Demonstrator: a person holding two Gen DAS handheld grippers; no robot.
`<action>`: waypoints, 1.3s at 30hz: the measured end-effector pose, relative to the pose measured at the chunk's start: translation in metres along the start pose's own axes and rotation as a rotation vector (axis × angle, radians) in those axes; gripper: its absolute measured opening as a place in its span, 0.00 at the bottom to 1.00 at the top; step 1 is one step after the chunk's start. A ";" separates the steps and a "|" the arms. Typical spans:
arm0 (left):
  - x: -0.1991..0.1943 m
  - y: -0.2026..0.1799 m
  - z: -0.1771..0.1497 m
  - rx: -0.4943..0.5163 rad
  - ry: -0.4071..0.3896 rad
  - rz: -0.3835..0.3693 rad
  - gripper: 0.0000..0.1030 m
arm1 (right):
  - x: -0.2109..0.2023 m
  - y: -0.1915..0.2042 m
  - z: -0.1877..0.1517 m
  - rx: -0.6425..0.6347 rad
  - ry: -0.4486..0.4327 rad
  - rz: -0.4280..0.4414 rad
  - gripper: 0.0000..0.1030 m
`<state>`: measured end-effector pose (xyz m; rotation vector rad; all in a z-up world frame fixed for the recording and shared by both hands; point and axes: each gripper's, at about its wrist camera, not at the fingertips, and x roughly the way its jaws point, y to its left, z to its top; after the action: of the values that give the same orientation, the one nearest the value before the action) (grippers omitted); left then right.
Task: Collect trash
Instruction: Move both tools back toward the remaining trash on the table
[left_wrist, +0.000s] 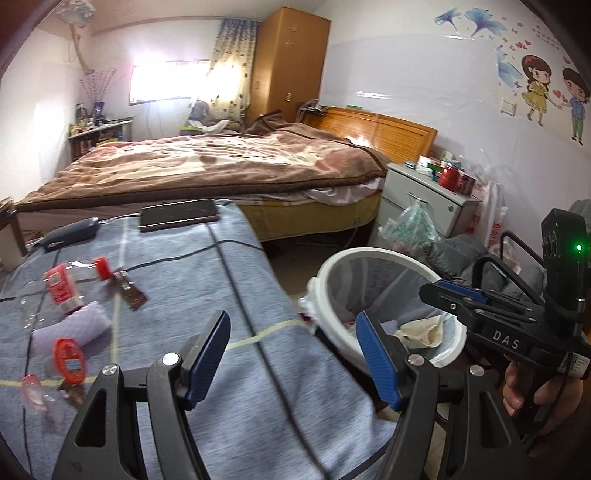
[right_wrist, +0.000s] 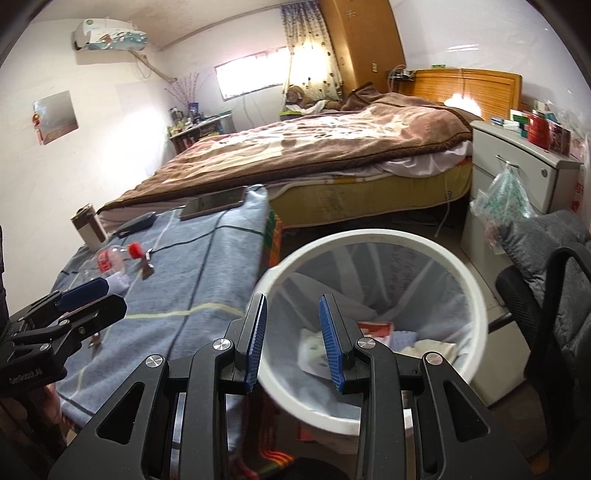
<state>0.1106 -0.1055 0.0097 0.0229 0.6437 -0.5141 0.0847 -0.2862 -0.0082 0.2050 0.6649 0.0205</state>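
Trash lies on the blue checked cloth of the table (left_wrist: 258, 280): a clear plastic bottle (left_wrist: 62, 288) with a red label and cap, a brown wrapper (left_wrist: 127, 293), a lilac folded tissue (left_wrist: 74, 326), a red ring (left_wrist: 70, 356) and a small clear wrapper (left_wrist: 31, 393). My left gripper (left_wrist: 291, 356) hangs open over the table's right edge with nothing between its pads. A white bin (right_wrist: 354, 236) with a clear liner stands beside the table, holding crumpled paper and a red packet (right_wrist: 376, 326). Above the bin's near rim my right gripper (right_wrist: 294, 332) is open and empty.
A phone (left_wrist: 179, 214) and a dark case (left_wrist: 70, 232) lie at the table's far end, a metal cup (right_wrist: 90, 229) at its left. Beyond are a bed (right_wrist: 314, 147), a white nightstand (right_wrist: 517, 173) with a hanging bag, and a black chair (right_wrist: 535, 295) with grey clothes.
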 end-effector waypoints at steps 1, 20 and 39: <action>-0.003 0.005 -0.001 -0.006 -0.006 0.007 0.70 | 0.001 0.005 0.000 -0.007 0.000 0.008 0.31; -0.064 0.120 -0.033 -0.149 -0.042 0.205 0.70 | 0.034 0.106 -0.009 -0.150 0.055 0.176 0.31; -0.064 0.190 -0.073 -0.246 0.058 0.281 0.71 | 0.056 0.180 -0.035 -0.248 0.133 0.268 0.31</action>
<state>0.1137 0.1030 -0.0378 -0.1029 0.7433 -0.1618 0.1151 -0.0986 -0.0342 0.0526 0.7566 0.3750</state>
